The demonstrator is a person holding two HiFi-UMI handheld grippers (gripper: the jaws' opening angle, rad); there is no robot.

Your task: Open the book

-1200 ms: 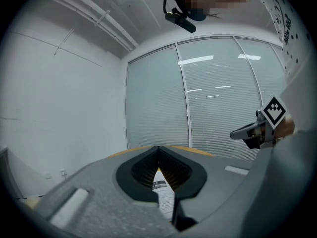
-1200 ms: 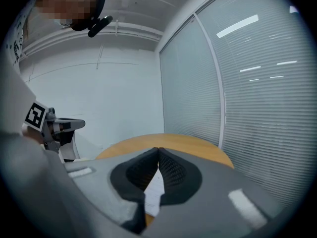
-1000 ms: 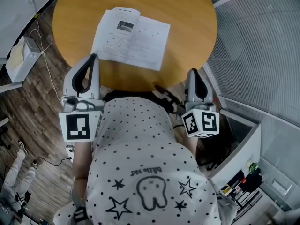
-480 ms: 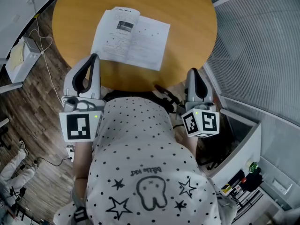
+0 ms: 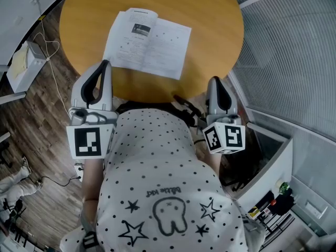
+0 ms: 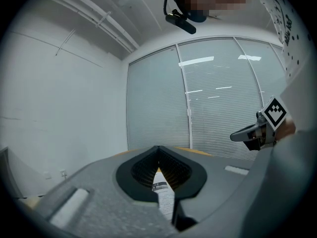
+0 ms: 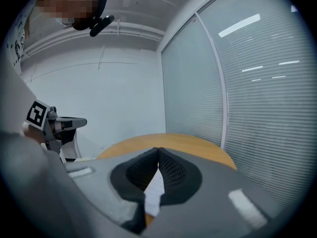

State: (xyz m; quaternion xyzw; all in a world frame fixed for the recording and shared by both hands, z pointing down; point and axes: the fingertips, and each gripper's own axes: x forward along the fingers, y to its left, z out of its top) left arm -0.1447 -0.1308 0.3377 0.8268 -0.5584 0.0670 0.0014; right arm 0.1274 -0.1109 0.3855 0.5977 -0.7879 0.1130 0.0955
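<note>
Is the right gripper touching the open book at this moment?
Apart. The head view shows a strip of bare table between the shut tips of the right gripper and the nearest corner of the book.

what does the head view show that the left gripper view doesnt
Only the head view: the whole open book flat on the round table, plus the wood floor. Only the left gripper view: the left gripper closed and empty, seen along its jaws, and the ceiling. Both: the right gripper, and the book, though just a sliver past the jaws in the gripper view.
</note>
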